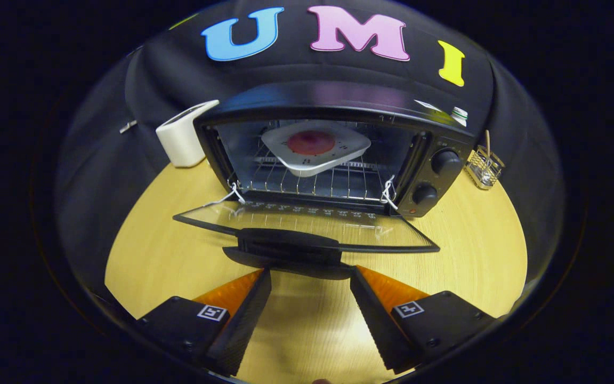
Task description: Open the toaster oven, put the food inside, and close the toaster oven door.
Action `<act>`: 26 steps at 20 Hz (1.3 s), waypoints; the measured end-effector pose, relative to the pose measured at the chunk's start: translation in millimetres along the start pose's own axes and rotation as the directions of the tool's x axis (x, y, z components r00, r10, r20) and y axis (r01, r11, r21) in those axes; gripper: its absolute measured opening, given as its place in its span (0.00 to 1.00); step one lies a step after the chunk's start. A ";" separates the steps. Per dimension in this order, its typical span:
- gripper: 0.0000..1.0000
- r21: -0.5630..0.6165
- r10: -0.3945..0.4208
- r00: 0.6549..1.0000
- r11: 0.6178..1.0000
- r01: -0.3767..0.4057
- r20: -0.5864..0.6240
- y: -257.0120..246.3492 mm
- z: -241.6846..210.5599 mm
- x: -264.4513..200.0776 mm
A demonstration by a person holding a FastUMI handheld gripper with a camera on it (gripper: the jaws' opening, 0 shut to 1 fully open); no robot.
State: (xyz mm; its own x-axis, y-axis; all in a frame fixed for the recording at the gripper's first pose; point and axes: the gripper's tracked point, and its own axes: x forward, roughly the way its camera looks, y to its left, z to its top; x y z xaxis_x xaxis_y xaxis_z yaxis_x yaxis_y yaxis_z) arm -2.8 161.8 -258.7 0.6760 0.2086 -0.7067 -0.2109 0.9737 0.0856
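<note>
Pale yellow wood grain covers the round table [445, 256] that carries a black toaster oven [333, 149], seen from the gripper view looking straight into its open front. The glass door [307, 224] is swung fully down and lies about level, its far edge hinged at the oven's base and its near edge carrying a broad black handle [288, 248]. Inside, on the wire rack [312, 181], sits a white plate with rounded corners [315, 149], tilted slightly, with a round red piece of food [310, 142] at its middle; the plate is toward the far part of the cavity. White cords [388, 193] run from the door's corners to the oven's front frame on the left and on the right. Two black knobs [445, 161] stack on the control panel at the oven's right side, with a small red light below them. The gripper [311, 277] is near the handle, its jaws spread wide and holding nothing; the orange-backed fingers [387, 290] reach up to just short of the handle, one on each side of its middle, and bare table shows between them. To the left of the oven stands a white pop-up toaster [183, 133], close beside the oven's wall. Far to the right, apart from the oven, a small wire basket [484, 166] rests near the table's edge with a thin stick standing in it.
</note>
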 end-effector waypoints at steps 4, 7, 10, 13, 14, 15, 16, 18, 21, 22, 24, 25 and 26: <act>0.98 -0.007 -0.019 0.995 1.000 0.020 0.093 -6.6 37.1 -11.6; 0.99 0.060 -0.020 0.985 0.998 0.010 0.169 -4.9 74.3 -30.4; 0.99 0.086 -0.035 0.960 0.996 0.012 0.278 -16.5 114.1 -48.4; 1.00 0.062 -0.089 0.921 0.996 0.070 0.380 -48.5 142.9 -79.5; 1.00 0.060 -0.105 0.903 0.994 0.088 0.417 -59.0 151.2 -92.6; 1.00 0.059 -0.116 0.881 0.993 0.100 0.458 -68.5 160.4 -107.0; 1.00 0.058 -0.130 0.858 0.991 0.116 0.497 -80.6 168.4 -121.2; 0.99 0.057 -0.163 0.808 0.986 0.159 0.566 -107.7 181.2 -151.7; 0.99 0.075 -0.224 0.744 0.971 0.229 0.629 -148.5 184.5 -187.4; 0.98 0.088 -0.245 0.734 0.965 0.246 0.634 -162.3 181.1 -196.1; 0.98 0.121 -0.280 0.719 0.957 0.265 0.636 -184.5 171.0 -213.1; 0.98 0.133 -0.295 0.712 0.952 0.276 0.638 -194.5 163.9 -221.8; 0.98 0.143 -0.309 0.703 0.947 0.287 0.641 -204.3 158.0 -229.9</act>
State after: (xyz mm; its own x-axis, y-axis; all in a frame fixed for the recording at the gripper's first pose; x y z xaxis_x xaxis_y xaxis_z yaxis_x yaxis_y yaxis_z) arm -3.6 -70.7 -2.8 0.9927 -0.0963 -0.0730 0.0949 0.9953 -0.0212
